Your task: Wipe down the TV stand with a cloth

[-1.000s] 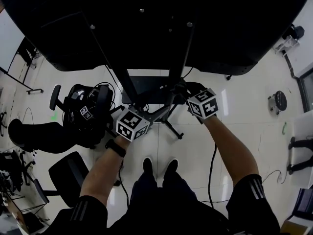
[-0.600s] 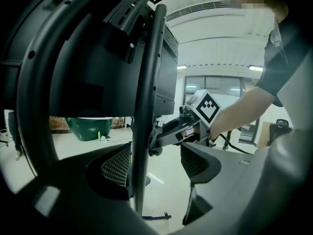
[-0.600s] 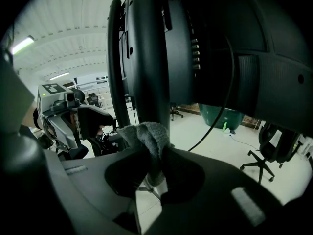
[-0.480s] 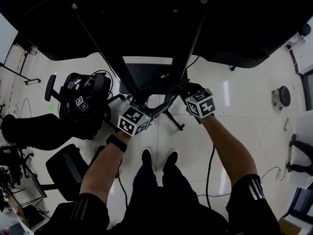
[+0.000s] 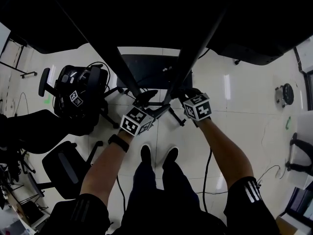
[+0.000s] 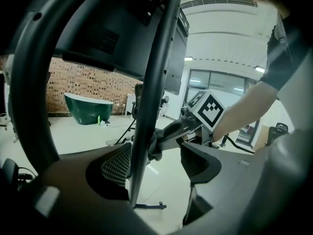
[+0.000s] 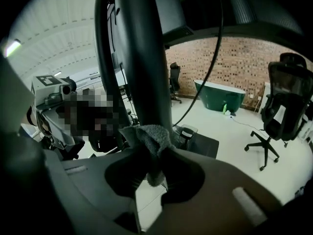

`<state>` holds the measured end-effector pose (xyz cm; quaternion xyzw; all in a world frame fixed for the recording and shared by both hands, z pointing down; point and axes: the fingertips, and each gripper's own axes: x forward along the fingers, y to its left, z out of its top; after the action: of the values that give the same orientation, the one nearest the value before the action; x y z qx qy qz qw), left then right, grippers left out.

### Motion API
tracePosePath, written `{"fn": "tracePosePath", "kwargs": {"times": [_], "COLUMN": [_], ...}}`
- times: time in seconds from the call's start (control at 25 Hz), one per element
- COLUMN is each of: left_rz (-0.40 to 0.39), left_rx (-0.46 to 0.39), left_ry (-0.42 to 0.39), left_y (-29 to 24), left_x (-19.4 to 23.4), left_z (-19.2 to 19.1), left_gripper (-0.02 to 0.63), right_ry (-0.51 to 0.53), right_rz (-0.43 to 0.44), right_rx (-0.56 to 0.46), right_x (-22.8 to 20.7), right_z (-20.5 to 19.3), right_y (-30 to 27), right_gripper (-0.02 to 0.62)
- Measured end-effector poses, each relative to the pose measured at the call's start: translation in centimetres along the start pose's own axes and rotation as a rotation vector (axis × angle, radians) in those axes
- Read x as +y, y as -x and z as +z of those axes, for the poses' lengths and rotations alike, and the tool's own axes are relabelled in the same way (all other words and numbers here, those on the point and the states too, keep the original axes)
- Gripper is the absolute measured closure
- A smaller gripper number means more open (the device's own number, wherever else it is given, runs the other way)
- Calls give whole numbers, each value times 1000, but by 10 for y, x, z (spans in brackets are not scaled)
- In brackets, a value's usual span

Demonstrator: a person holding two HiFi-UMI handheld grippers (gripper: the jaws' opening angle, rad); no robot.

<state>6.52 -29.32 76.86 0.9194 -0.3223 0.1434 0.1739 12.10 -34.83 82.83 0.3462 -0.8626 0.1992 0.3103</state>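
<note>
The black TV stand (image 5: 193, 53) rises in front of me on slanted poles. My right gripper (image 7: 155, 168) is shut on a grey cloth (image 7: 149, 141), which is pressed against a black pole (image 7: 142, 58). In the head view that gripper (image 5: 178, 93) meets the pole low down. My left gripper (image 6: 156, 155) is open, with the thin pole (image 6: 151, 92) standing between its fingers close to the left pad (image 6: 115, 165). The cloth (image 6: 154, 148) shows there against the same pole, just beyond the jaws. The left gripper (image 5: 146, 98) sits beside the right one.
The stand's flat base (image 5: 146, 72) lies on the pale tiled floor below. Black office chairs (image 5: 78, 99) crowd the left. Another chair (image 7: 281, 111) and a green tub (image 7: 225, 97) stand by a brick wall. A cable (image 7: 215, 58) hangs beside the pole.
The head view has tipped forward, so the stand's poles fill more of it. Both grippers stay at the poles; the right one has slid slightly down and inward.
</note>
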Motion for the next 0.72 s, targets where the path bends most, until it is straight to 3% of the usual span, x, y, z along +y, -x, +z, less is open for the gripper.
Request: {"fn": "tracePosePath", "kwargs": {"times": [0.72], "left_rz": [-17], "left_rx": [62], "left_ry": [79], "left_y": [-29], "left_x": [31], "left_z": [-96], "left_gripper": [262], "right_ry": [-94], "right_rz": [-57], "right_rx": [91], "right_x": [-16], "right_z": [-102], "right_y": [-92], "right_gripper": [523]}}
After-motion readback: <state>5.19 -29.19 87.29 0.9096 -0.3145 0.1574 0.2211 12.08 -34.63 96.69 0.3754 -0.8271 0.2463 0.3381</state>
